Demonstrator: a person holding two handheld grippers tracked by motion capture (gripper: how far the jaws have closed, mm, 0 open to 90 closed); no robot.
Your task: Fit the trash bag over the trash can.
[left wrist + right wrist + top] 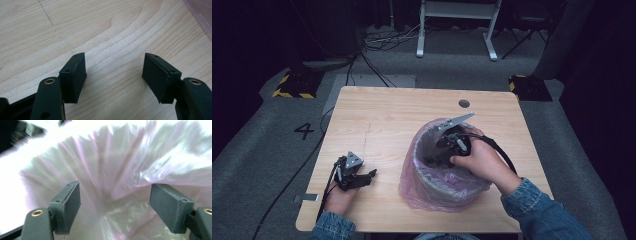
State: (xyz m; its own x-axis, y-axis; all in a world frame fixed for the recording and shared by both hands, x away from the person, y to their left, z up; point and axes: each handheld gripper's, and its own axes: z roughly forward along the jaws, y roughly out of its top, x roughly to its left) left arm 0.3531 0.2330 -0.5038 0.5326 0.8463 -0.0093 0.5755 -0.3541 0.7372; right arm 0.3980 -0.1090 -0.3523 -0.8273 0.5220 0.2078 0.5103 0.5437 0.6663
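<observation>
Below the right gripper (447,150), a round grey bin lined with a thin, translucent pink plastic bag (432,192) is seen standing on the pale wooden table (382,115). That gripper is dipped into the mouth of the bin, and in the right gripper view its jaws are held wide apart with nothing between the pads (71,202); only crumpled pink film lies ahead of them, untouched as far as can be told.

The lining work is judged to be largely done: the bag's edge is already folded over the rim and hangs down the outside wall on the side nearest the person. What appears to be left is the pressing of the film down and outward inside the bin, since it is still bunched and pleated there. Whether the bottom is reached by the bag cannot be told.

Well to the left of the bin, the left gripper (362,177) is rested low over the table near the front edge. Its jaws are likewise spread wide and empty, with bare wood grain beneath them in the left gripper view (113,75).

Counted: one bin, one bag, two grippers, one table. A single dark round hole (464,103) is noted in the tabletop beyond the bin.
</observation>
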